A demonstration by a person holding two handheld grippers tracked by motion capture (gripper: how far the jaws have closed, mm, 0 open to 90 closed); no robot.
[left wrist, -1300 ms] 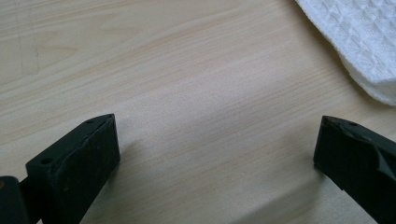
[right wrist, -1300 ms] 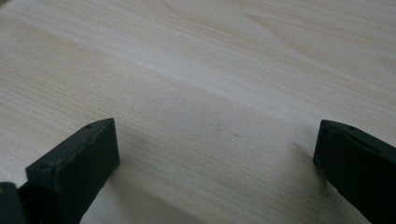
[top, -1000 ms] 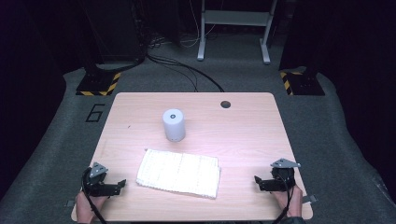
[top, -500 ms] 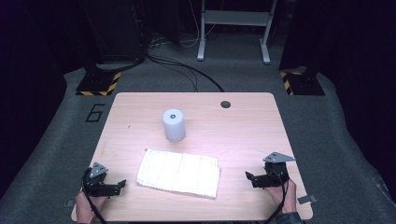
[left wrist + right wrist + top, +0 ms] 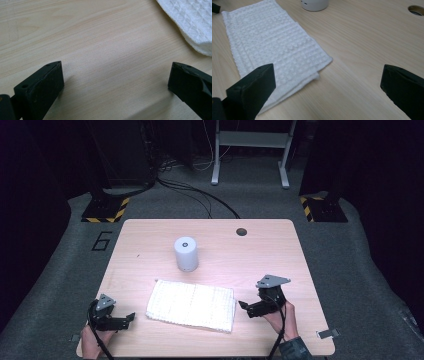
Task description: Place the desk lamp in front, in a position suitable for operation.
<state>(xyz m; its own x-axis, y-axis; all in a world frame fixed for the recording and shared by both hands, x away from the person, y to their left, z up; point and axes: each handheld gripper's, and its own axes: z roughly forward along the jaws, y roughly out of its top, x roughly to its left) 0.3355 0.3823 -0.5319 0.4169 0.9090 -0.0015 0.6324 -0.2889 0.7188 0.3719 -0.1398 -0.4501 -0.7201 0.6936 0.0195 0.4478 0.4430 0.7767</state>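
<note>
Although both grippers are stationed at the near edge of the table [image 5: 150,240], no handling of the folded white cloth [image 5: 192,305] is judged to have begun: the cloth is seen lying flat on the near middle of the tabletop, folded into a rectangle, with nothing gripping or pressing it. The work is therefore assessed as being at the approach stage, with the grasp and whatever is to be done with the cloth left outstanding. The right gripper [image 5: 243,306] is found just beside the cloth's right edge, pointed at it but apart from it; in the right gripper view its jaws are spread wide, nothing is held between them, and the cloth's near corner [image 5: 317,75] is observed ahead of the left-hand jaw. The left gripper [image 5: 131,316] is positioned near the cloth's left edge, likewise apart from it; in the left gripper view its jaws are spread wide over bare wood, empty, with the cloth's edge [image 5: 192,25] noted at the upper right. A white cylinder [image 5: 185,253] is recorded standing upright behind the cloth, clear of it and untouched. A round hole [image 5: 241,231] is noted near the table's far edge.
</note>
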